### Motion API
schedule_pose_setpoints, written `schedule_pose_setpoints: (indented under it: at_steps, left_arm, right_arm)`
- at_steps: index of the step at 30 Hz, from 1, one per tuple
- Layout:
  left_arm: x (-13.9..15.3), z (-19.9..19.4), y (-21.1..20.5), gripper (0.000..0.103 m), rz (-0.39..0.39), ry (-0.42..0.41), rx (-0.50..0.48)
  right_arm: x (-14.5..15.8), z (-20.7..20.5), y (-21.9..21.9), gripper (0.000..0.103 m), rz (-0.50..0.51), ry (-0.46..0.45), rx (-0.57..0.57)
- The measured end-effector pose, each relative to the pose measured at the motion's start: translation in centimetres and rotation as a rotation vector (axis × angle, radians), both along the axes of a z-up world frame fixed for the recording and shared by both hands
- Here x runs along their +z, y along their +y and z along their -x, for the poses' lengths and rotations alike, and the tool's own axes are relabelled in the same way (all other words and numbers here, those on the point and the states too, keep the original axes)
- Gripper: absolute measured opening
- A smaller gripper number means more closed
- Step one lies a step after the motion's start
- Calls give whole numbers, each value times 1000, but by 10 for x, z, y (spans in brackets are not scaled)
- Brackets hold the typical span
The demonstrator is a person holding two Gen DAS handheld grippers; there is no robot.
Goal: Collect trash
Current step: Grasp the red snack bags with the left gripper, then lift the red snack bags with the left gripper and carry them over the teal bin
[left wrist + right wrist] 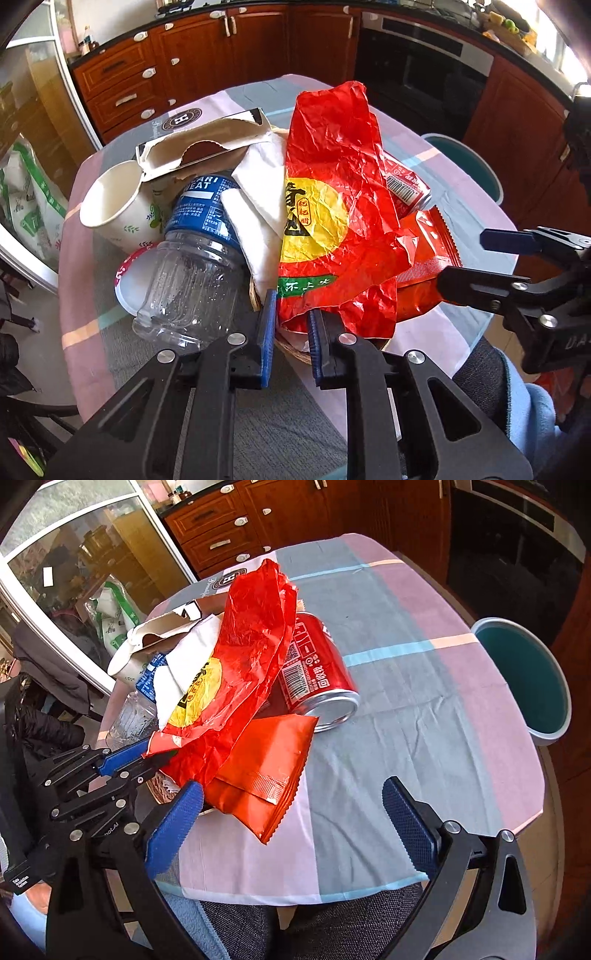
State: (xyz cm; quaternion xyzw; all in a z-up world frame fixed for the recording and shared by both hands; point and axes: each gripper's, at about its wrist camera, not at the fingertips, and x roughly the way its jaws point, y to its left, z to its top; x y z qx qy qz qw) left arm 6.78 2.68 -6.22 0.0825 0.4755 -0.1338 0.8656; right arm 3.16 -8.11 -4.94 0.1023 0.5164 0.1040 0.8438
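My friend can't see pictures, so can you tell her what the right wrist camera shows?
The open right gripper hovers over a table with a checked cloth, beside a heap of trash: a crumpled red bag, an orange packet and a tipped red can. The left gripper reaches the heap's edge, and a teal bin stands beyond the table.

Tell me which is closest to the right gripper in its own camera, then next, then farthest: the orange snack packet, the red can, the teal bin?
From the right gripper:
1. Orange snack packet, just ahead, slightly left, on the tablecloth.
2. Red can, lying on its side behind the packet.
3. Teal bin, far right, past the table edge.
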Motion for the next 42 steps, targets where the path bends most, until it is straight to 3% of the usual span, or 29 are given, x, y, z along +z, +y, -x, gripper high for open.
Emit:
schedule_pose_setpoints:
  at_steps: [4,6,8,10,12,15,16,17,20,27,34,37,40,42]
  left_arm:
    - [0,1,-1,18,-13,-3,-4]
    - [-1,2,-2,20,-26,-5,-10]
    - [-2,0,-6,32,-35,-2,-17]
    - [-3,-2,-10,44,-52,-10,-19]
    - [-4,-3,-15,51,-74,-21,-23]
    - [-4,-5,-18,50,-78,-42,-17]
    - [-2,-3,-18,34,-80,-57,-12]
    - [0,-2,-18,10,-82,-64,-8]
    - [13,4,-13,3,-59,-93,8]
    - [56,19,-4,1,-34,-174,49]
    - [98,32,-21,1,6,-247,13]
    - [100,33,-35,2,10,-236,-25]
    - [83,28,-44,5,-10,-193,-41]
    - [69,24,-42,6,18,-136,-36]
  right_arm:
    - [-18,-12,7,59,-70,48,30]
    - [-25,-15,10,51,-108,70,32]
    - [-26,-16,14,47,-120,70,40]
    - [-22,-14,16,32,-116,53,54]
    - [-17,-11,17,28,-125,44,65]
    - [-13,-9,18,20,-124,32,70]
    - [-12,-9,18,18,-122,31,74]
    - [-9,-7,19,18,-120,24,79]
    - [4,-2,20,16,-111,-17,94]
    - [43,12,4,16,-113,-116,83]
    - [65,19,-27,16,-83,-182,28]
    - [69,19,-34,16,-63,-196,14]
    - [66,17,-37,16,-50,-190,4]
    - [63,18,-40,16,-51,-185,1]
